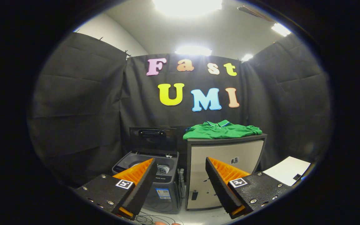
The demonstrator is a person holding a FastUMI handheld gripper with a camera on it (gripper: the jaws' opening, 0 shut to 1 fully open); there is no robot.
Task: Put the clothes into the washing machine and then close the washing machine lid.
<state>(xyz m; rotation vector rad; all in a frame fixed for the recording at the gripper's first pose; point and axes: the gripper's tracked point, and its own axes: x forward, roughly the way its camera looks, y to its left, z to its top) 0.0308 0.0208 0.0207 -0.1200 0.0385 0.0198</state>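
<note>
two wedge-shaped fingers (148,175) spread wide apart with nothing between them, so the gripper (178,179) holds no thing; each finger has a ribbed inner face, a foam-like grooved edge, and a flat bolted plate carrying a small square marker. below them, thin wires (150,218) lie looped on the pale floor (198,215).

just beyond the left finger stands a small top-loading washing machine (164,190), a boxy dark grey body with a smooth plastic look and a sticker on its front. its lid (153,139) is up, standing nearly upright at the back, a dark panel with a moulded handle near its top edge. the round tub opening (164,168) shows partly behind the finger tip; something pale and perforated shows inside, but i cannot tell whether any cloth is in it.

touching or just beside the machine, ahead between the fingers, is a squat cabinet (227,156) with a dark frame and a light, flat front panel. on its top lies a green polo shirt (222,129), soft and folded, its collar uppermost and sleeves spread to each side.

beyond the right finger sits a white flat sheet (287,170).
</note>
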